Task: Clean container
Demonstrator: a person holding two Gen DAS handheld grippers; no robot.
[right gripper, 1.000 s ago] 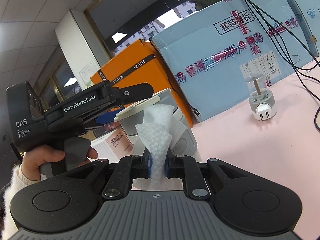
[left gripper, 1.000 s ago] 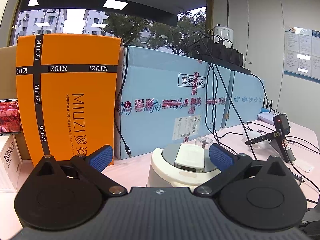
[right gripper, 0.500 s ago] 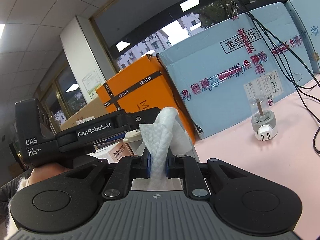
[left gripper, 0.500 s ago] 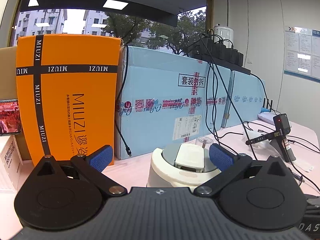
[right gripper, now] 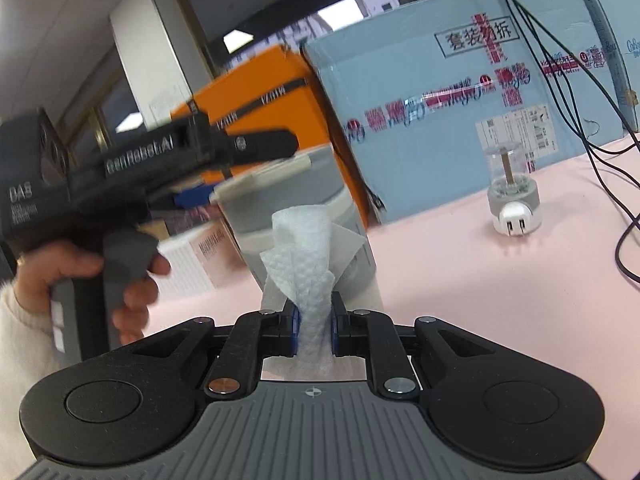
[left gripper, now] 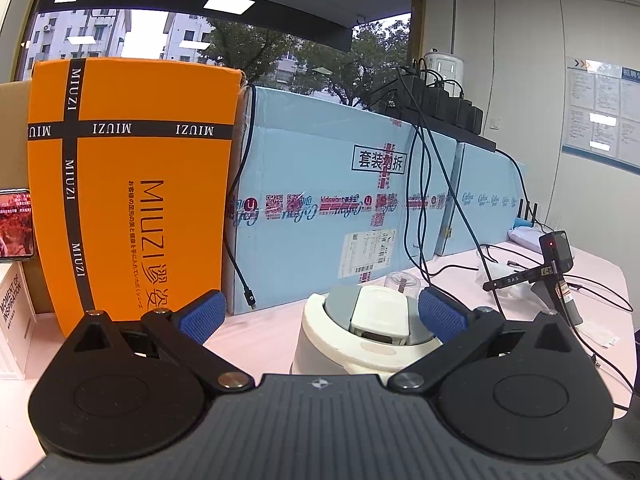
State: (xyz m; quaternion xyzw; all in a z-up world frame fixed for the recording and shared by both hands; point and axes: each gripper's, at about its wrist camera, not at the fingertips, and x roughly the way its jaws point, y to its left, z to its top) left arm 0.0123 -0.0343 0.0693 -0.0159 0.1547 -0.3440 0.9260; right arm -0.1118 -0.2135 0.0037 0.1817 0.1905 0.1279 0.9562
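The right tool (right gripper: 314,330) pinches a white wipe (right gripper: 304,256); the lidded container (right gripper: 288,208) stands upright directly ahead, at frame centre. The left tool (left gripper: 320,314), spread wide, flanks the container's lid (left gripper: 378,312).

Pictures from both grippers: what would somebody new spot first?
Probably the big orange box standing at the left, next to the long blue boxes at the back of the pink table. Then the white wipe pinched in the right gripper, close to the white and grey container between the left gripper's open fingers.
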